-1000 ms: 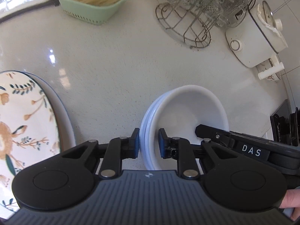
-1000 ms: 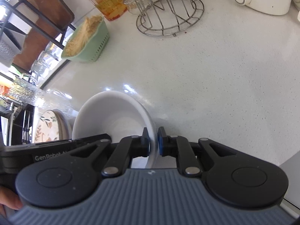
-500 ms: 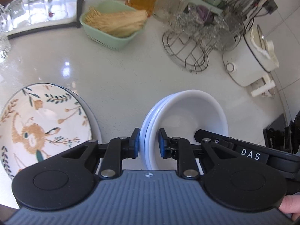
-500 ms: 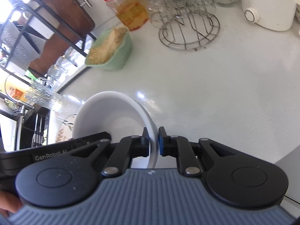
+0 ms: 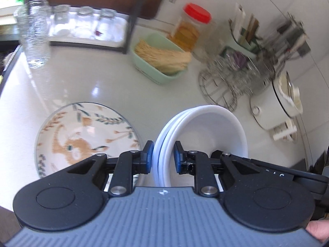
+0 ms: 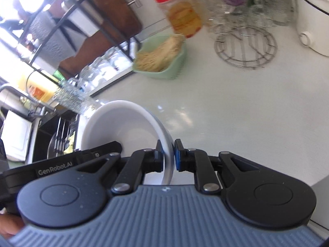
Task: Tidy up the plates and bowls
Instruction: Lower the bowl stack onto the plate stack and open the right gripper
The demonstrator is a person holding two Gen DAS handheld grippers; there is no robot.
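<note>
While both grippers clamp the same stack, the white countertop (image 5: 98, 78) fills most of each view as the largest surface. On it, near the back, a round wire rack (image 6: 245, 45) carries upturned glasses, and a white appliance (image 5: 281, 103) stands beside that rack at the right edge. A floral plate (image 5: 82, 131) lies flat on the counter, left of the stack in the left wrist view. The stack of white bowls (image 5: 205, 129), nested and tilted with the open side toward the right gripper, is held above the counter between the two tools. A mint-green basket (image 5: 156, 70) of pale strands sits farther back, with a red-lidded jar (image 6: 181, 14) just behind it. A tall textured glass (image 5: 36, 35) stands near the counter's left edge. The left gripper (image 5: 163, 157) is closed on the stacked rims, one blue pad outside and one inside. The right gripper (image 6: 167, 156) is closed on the opposite rim (image 6: 162, 131), which passes between its pads. A fingertip (image 5: 317, 229) shows at the lower right corner of the left wrist view.
</note>
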